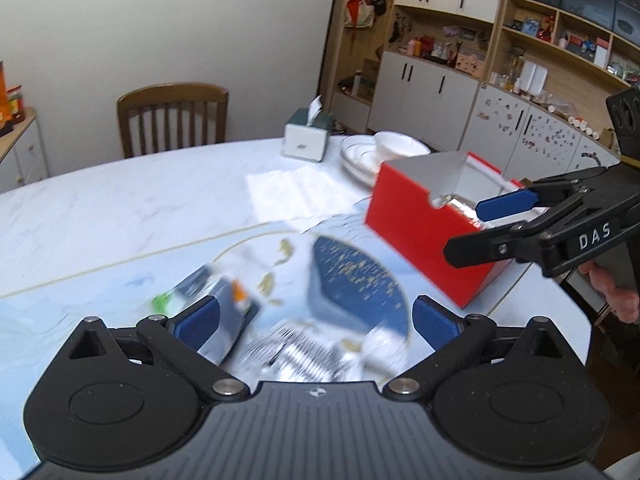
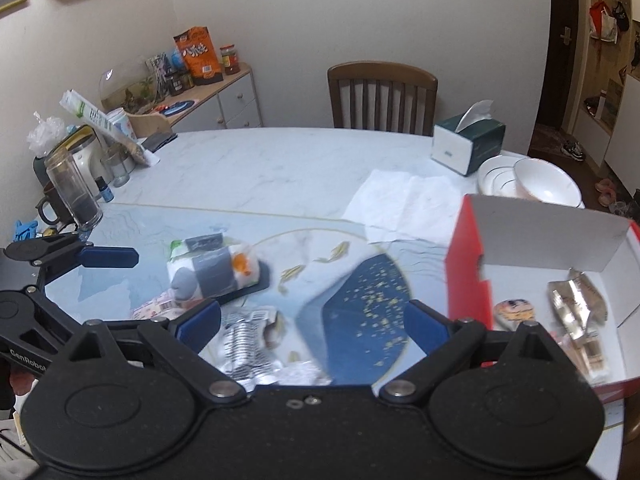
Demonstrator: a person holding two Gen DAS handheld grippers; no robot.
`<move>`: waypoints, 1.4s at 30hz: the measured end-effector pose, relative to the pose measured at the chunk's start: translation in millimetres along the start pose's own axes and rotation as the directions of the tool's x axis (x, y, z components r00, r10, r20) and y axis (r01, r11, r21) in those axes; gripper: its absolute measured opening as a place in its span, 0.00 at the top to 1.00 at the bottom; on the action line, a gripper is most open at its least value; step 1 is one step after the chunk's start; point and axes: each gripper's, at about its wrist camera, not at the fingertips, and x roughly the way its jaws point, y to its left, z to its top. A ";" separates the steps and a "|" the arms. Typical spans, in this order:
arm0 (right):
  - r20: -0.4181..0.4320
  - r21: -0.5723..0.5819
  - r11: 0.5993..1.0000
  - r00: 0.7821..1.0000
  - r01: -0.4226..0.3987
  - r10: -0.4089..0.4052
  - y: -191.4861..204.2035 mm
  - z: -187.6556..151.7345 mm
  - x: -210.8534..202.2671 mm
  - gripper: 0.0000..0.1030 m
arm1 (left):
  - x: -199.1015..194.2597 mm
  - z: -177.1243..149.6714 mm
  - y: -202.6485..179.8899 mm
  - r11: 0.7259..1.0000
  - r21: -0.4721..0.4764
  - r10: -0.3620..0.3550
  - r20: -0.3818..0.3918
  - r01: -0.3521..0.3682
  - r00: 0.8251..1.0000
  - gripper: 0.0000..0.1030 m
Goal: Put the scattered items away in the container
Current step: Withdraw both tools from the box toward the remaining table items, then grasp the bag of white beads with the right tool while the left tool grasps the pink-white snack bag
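Jaws wide apart on left gripper [image 1: 316, 318] and right gripper [image 2: 312, 320], both empty, above snack packets [image 2: 216, 268] on table [image 2: 260, 168].

The counter [image 2: 248, 168] looks like glossy, smooth marble-patterned stone. On it the red box [image 2: 468, 280] is matt cardboard, white inside, holding shiny foil packets [image 2: 576, 300]. Just left of the box lie a crinkled silvery wrapper [image 2: 244, 344] and a flat paper napkin [image 2: 404, 204].
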 end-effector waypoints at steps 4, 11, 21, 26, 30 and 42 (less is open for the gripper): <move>-0.017 -0.009 1.000 1.000 0.013 -0.013 12.9 -7.2 12.6 0.05 | -3.4 -14.4 16.8 1.000 0.002 0.024 -0.016 -0.024 1.000 0.00; -0.044 -0.048 0.998 0.998 0.040 -0.042 31.7 -18.8 35.1 0.05 | 1.7 -33.0 34.6 0.998 0.036 0.056 -0.039 -0.054 0.998 0.00; -0.125 -0.059 0.993 0.986 0.101 -0.107 31.3 -50.2 68.0 0.08 | 21.7 -55.0 53.5 0.994 0.082 0.077 -0.073 -0.071 0.994 0.00; -0.158 -0.048 0.991 0.979 0.121 -0.127 28.3 -61.1 81.3 0.10 | 31.7 -60.6 58.4 0.994 0.088 0.079 -0.089 -0.071 0.993 0.00; -0.183 -0.048 0.992 0.975 0.119 -0.126 26.7 -65.4 89.1 0.14 | 38.7 -65.4 61.9 0.993 0.085 0.087 -0.110 -0.077 0.990 0.00; -0.215 0.021 0.993 0.971 0.112 -0.105 15.5 -65.8 101.1 0.27 | 44.1 -70.2 63.4 0.994 0.082 0.084 -0.114 -0.075 0.990 0.02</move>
